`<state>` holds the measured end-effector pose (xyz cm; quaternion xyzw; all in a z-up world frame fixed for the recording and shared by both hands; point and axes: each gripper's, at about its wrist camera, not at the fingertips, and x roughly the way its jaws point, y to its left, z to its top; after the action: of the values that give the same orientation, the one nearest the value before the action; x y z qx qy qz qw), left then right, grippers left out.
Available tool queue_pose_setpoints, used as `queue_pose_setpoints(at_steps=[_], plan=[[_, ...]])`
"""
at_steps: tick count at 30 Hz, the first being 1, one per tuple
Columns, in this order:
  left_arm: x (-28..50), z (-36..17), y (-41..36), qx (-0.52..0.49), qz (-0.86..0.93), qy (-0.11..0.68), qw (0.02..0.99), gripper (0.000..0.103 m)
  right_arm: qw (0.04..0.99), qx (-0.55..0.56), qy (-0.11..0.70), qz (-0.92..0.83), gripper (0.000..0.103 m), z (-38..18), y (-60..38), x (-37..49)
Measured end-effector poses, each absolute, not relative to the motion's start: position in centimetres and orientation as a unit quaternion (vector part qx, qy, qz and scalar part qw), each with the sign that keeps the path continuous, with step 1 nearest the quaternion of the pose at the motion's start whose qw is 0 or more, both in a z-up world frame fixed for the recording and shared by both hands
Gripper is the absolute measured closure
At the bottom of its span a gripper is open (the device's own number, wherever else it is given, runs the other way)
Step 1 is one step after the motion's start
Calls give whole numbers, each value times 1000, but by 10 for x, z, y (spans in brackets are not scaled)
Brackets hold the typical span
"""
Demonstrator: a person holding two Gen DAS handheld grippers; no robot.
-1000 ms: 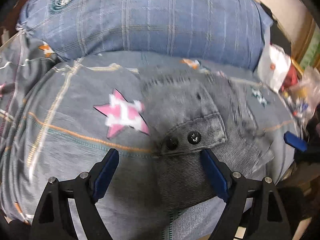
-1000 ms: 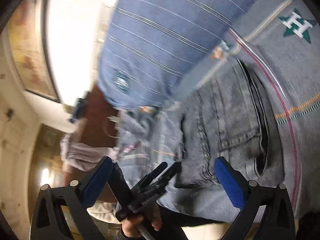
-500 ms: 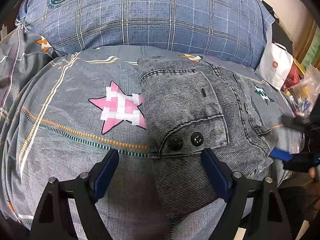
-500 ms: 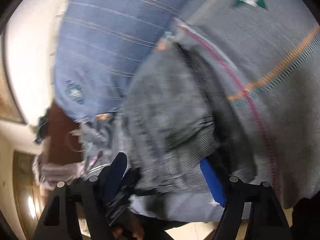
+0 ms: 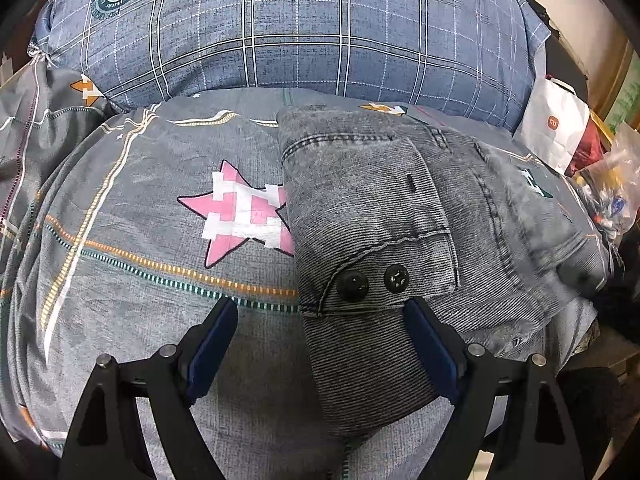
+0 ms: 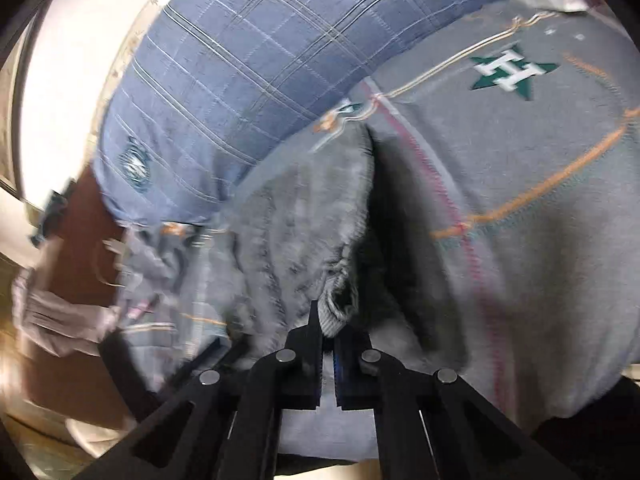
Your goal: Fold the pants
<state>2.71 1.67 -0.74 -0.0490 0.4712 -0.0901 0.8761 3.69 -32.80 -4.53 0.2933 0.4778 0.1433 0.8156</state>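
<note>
Grey denim pants (image 5: 384,232) lie folded on a grey patterned bedspread (image 5: 132,264), waistband with two black buttons (image 5: 372,282) toward me. My left gripper (image 5: 320,340) hovers open just over the near end of the pants; its blue pads straddle the waistband edge without pressing it. In the right wrist view the pants (image 6: 296,232) appear blurred, with their edge lifted off the bedspread (image 6: 540,208). My right gripper (image 6: 329,332) is shut on a bunched bit of that denim edge.
A large blue plaid pillow (image 5: 304,28) lies beyond the pants. A white paper bag (image 5: 556,128) and a clear bag of small items (image 5: 616,196) sit at the right edge of the bed. A pink star (image 5: 240,212) marks the bedspread left of the pants.
The right gripper swung down toward the pants and its jaws went from wide open to shut on the denim edge. The left gripper kept its place and stayed open.
</note>
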Motion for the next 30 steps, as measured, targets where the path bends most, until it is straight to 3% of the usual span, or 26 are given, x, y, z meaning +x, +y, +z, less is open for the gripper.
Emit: queue_pose_setpoints(at_steps=[4,6,9,16,20,26,30], plan=[[19,20,16,-57,-84,433,896,17,788,318,511,132,100,-100,-332,42],[18,23,6,-19,-72,418,905,17,800,290,509,131,99,-90,-327,41],[29,-15,-21,63,-58,465,881,17,796,269,525,134,95,-84,-320,46],[25,-13,-20,64,-55,444,892,16,844,234,458,151,91,2,-313,56],[23,-15,-19,62,-59,441,894,16,839,217,467,175,75,12,-285,88],[21,-21,-17,44,-66,439,895,16,858,187,458,139,72,10,-289,87],[20,-21,-15,34,-73,437,896,16,825,204,498,173,57,-29,-283,107]])
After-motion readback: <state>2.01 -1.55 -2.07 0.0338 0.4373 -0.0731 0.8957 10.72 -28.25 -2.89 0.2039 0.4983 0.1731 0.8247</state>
